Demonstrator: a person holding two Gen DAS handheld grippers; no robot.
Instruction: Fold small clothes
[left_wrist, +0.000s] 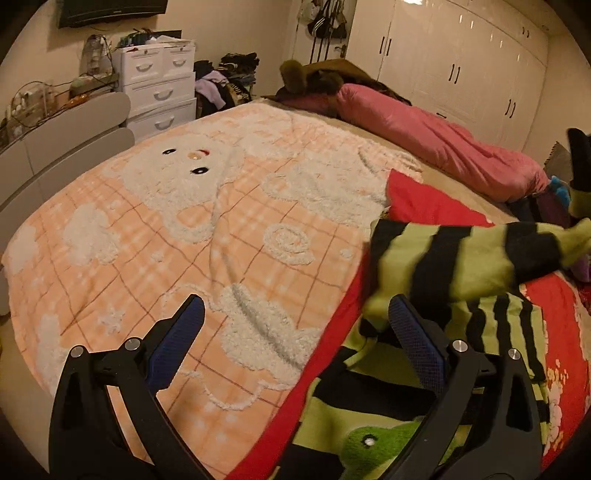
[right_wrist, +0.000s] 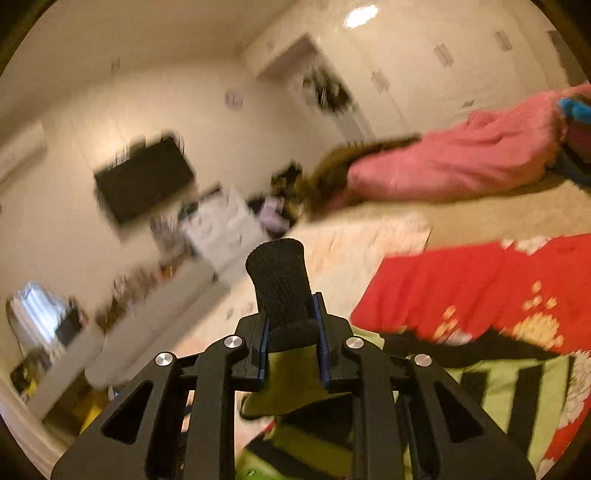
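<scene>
The left hand-held gripper (left_wrist: 295, 317) stands wide, with nothing between its blue pads (left_wrist: 177, 343), above the near edge of the bed (left_wrist: 458, 162). The striped sweater (left_wrist: 402, 402), green and black, lies on the red blanket (left_wrist: 428, 199), just beside the peach blanket (left_wrist: 177, 229). One sleeve (left_wrist: 465, 254) is lifted from the sweater. The right hand-held gripper (right_wrist: 291, 332) is closed on its black cuff (right_wrist: 279, 277).
</scene>
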